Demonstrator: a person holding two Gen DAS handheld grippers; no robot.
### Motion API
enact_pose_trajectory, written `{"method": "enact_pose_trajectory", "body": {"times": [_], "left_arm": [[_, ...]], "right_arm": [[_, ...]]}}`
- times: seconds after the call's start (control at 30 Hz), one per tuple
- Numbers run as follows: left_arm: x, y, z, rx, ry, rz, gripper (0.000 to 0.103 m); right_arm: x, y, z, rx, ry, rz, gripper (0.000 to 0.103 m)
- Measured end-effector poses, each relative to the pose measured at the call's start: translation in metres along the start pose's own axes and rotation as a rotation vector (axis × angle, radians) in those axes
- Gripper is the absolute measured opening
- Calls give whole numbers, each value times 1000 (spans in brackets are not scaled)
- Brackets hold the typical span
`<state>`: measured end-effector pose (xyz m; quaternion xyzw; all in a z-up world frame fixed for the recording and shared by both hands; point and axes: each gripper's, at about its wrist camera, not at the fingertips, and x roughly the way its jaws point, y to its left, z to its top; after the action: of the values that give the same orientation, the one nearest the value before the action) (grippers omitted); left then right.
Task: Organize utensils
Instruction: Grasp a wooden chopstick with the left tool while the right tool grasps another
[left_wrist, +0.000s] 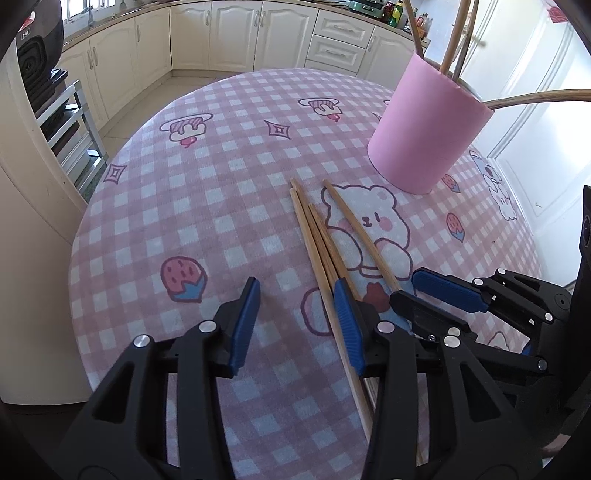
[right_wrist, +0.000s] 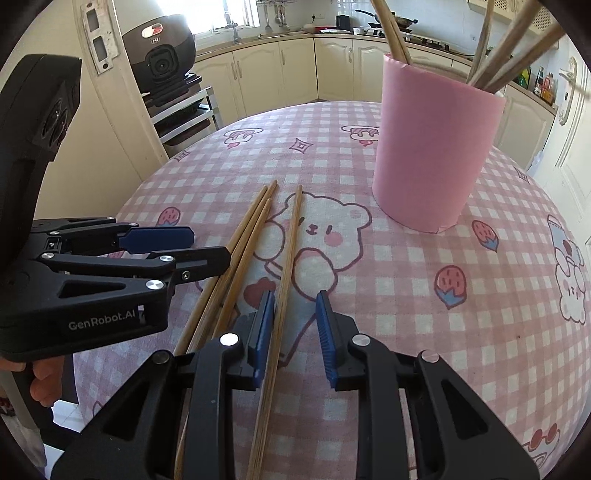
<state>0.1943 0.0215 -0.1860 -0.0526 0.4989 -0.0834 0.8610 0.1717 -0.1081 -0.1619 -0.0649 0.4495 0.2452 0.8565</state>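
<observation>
Several wooden chopsticks (left_wrist: 321, 236) lie side by side on the pink checked tablecloth (left_wrist: 177, 206); they also show in the right wrist view (right_wrist: 255, 229). A pink cylindrical holder (left_wrist: 424, 136) with more chopsticks in it stands behind them; it also shows in the right wrist view (right_wrist: 436, 147). My left gripper (left_wrist: 297, 295) is open, low over the cloth, its right finger beside the left-most sticks. My right gripper (right_wrist: 295, 306) is open, and the right-most chopstick (right_wrist: 286, 266) lies between its fingers, against the left pad. Each gripper shows in the other's view: the right one (left_wrist: 432, 291), the left one (right_wrist: 207, 247).
The round table's edge (left_wrist: 79, 229) drops off at the left toward a cream cabinet side and a metal rack (left_wrist: 70, 122). Kitchen cabinets (left_wrist: 236, 33) line the far wall. A white door (right_wrist: 569, 147) stands at the right.
</observation>
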Motion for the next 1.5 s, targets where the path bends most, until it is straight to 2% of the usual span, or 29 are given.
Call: {"method": "enact_pose_trajectory", "body": {"times": [0.4, 0.67, 0.73, 0.97, 1.13, 1.2, 1.23, 1.37, 1.5], "left_arm": [[-1, 3, 1, 18, 20, 16, 44], [10, -13, 12, 79, 34, 108, 45], [12, -12, 16, 74, 41, 108, 45], [16, -7, 28, 75, 44, 107, 29], [16, -4, 27, 77, 11, 95, 18], [16, -1, 27, 57, 0, 79, 13], [16, 0, 27, 48, -3, 70, 12], [14, 0, 27, 38, -17, 40, 7], [3, 0, 26, 32, -43, 19, 6]], "right_arm": [[-3, -9, 0, 36, -2, 43, 23], [4, -8, 9, 38, 7, 29, 23], [5, -12, 12, 44, 13, 30, 23], [16, -13, 30, 16, 60, 20, 23], [27, -4, 44, -24, 90, -21, 23], [30, -1, 47, -44, 95, -40, 17], [30, 0, 47, -52, 92, -50, 7], [32, -3, 46, -26, 77, -29, 5], [23, -3, 45, 3, 49, 13, 5]]}}
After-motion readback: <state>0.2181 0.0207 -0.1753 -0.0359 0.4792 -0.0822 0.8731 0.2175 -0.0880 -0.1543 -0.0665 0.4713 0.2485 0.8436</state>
